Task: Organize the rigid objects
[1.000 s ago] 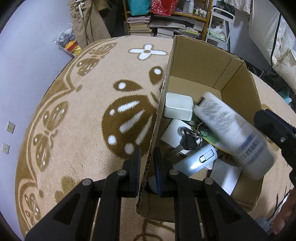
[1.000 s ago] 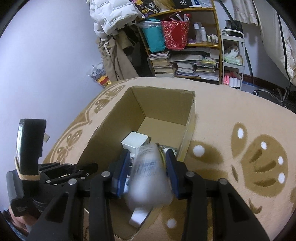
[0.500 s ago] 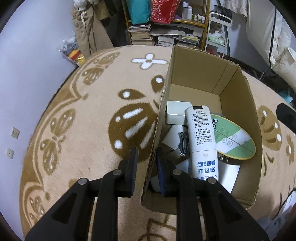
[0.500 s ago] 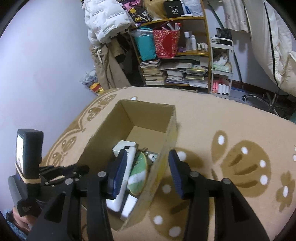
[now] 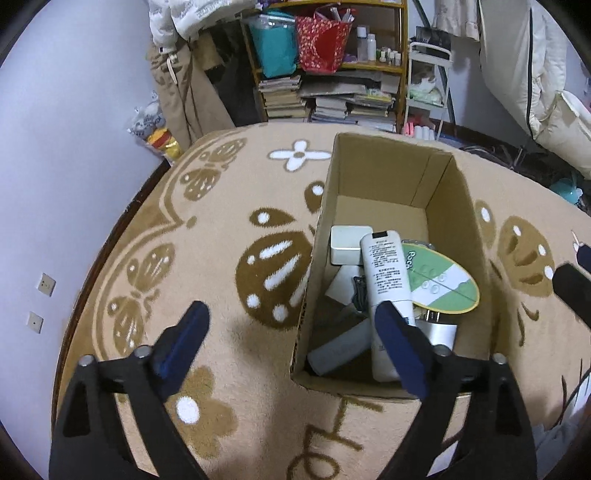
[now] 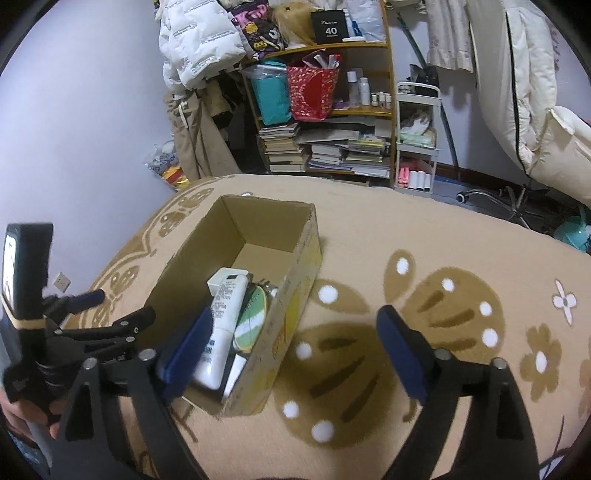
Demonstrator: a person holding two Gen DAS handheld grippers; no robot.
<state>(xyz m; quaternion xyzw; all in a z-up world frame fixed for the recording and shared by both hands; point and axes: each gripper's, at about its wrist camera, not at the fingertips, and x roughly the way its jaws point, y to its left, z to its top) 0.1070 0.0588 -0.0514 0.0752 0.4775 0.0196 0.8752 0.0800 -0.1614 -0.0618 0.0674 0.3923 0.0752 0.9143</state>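
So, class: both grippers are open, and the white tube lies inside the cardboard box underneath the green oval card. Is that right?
Not quite. The left wrist view shows the white tube lying on top of the green oval card, overlapping its edge, inside the cardboard box. The left gripper and right gripper are indeed open.

Legible text: "40" in white, with a smaller unreadable line beneath, on a black box (image 6: 330, 26) atop the far shelf unit (image 6: 388, 110). Letters resembling "Poc" on the green-and-white oval card (image 5: 439, 280) inside the cardboard box (image 5: 476, 258). Print on the white tube (image 5: 388, 273) is too small to read.
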